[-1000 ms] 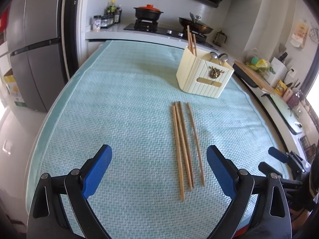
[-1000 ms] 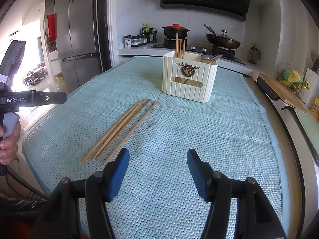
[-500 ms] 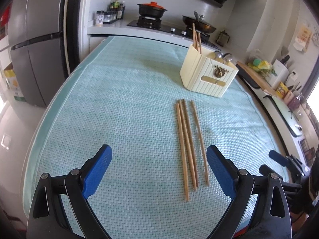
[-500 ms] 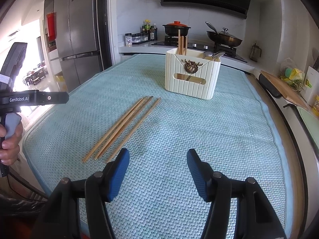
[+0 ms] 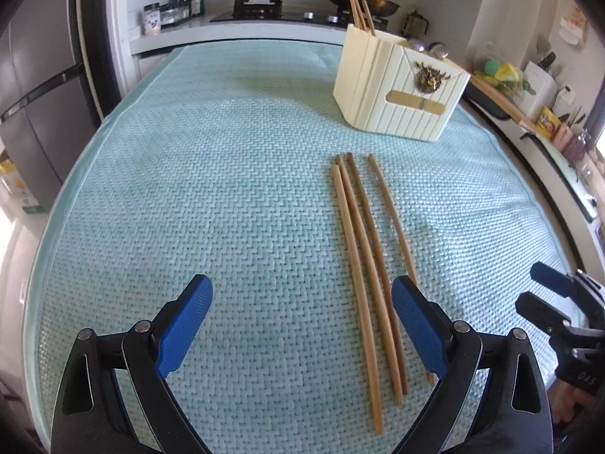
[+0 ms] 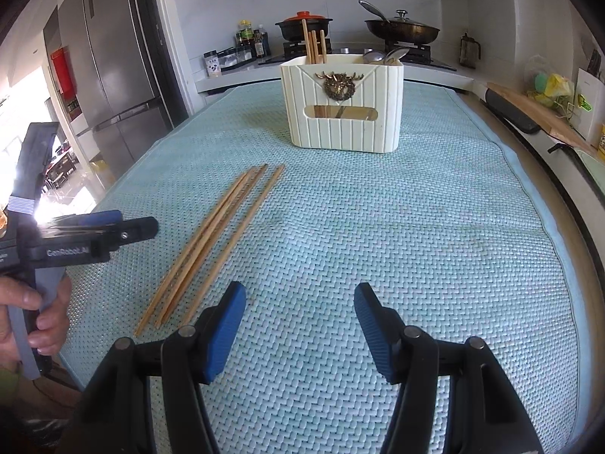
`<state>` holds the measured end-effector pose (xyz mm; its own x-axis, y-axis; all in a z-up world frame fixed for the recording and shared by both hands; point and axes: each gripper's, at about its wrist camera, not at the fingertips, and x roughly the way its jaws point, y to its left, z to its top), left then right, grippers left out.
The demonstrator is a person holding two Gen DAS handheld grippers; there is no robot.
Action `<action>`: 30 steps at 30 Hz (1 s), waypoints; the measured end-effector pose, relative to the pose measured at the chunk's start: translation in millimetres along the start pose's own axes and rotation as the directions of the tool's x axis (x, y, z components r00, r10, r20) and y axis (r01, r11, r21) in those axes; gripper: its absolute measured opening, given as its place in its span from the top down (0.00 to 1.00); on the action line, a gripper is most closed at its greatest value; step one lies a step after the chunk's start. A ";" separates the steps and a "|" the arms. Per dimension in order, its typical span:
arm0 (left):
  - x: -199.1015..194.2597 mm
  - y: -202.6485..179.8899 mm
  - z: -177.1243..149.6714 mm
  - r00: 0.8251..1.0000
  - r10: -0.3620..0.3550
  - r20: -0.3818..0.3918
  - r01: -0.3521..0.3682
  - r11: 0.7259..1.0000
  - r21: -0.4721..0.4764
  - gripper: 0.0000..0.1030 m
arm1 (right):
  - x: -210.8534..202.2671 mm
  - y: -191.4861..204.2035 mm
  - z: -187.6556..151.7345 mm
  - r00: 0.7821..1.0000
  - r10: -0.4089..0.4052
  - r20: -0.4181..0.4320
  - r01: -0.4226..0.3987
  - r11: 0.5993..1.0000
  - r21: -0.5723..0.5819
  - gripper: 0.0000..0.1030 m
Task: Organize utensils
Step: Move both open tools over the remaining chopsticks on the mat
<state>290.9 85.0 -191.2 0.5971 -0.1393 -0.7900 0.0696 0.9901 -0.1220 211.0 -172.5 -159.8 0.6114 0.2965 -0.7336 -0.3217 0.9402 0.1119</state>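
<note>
Several wooden chopsticks (image 5: 365,265) lie side by side on the teal woven mat (image 5: 227,189). Beyond them stands a cream utensil holder (image 5: 401,102) with chopsticks and spoons upright in it. My left gripper (image 5: 300,291) hangs open low over the mat; the chopsticks' near ends lie just inside its right finger, and one runs under that finger. In the right wrist view my right gripper (image 6: 300,295) is open with only mat between its fingers. There the chopsticks (image 6: 206,244) lie left of it and the holder (image 6: 344,113) is straight ahead.
A hand (image 6: 41,317) holds the left gripper's handle at the mat's left edge. A stove with a red-lidded pot (image 6: 304,22) and a pan (image 6: 401,30) stands behind the holder. A fridge (image 6: 113,75) is at the left, a cutting board (image 6: 537,113) on the right counter.
Both grippers have moved forward and lower toward the mat, so the chopsticks and holder look nearer. The left gripper's fingers now flank the chopsticks' near ends. Both grippers' openings are unchanged.
</note>
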 end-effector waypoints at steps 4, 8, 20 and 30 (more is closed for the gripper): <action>15.9 -0.4 3.3 1.000 0.002 -0.024 -0.001 1.000 0.011 0.07 | 12.0 9.2 9.0 1.000 0.014 -0.001 -0.014 1.000 -0.022 0.41; 32.5 -4.0 4.6 0.998 0.027 -0.049 -0.025 0.999 0.045 0.07 | 17.3 13.1 13.9 1.000 0.030 -0.003 -0.030 0.999 -0.014 0.41; 56.3 15.5 24.9 0.993 0.103 -0.055 -0.100 0.994 0.046 0.07 | 43.8 24.0 26.4 0.999 0.045 -0.019 -0.046 0.997 -0.066 0.41; 50.1 30.3 14.8 0.993 0.106 -0.053 -0.104 0.994 0.034 0.07 | 90.3 59.9 27.9 0.997 -0.061 -0.041 0.049 0.968 -0.245 0.45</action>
<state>334.7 108.2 -225.5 0.5579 -0.0343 -0.8292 0.0343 0.9992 -0.0182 267.2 -84.7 -200.6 0.6001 0.2314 -0.7657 -0.4586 0.8838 -0.0924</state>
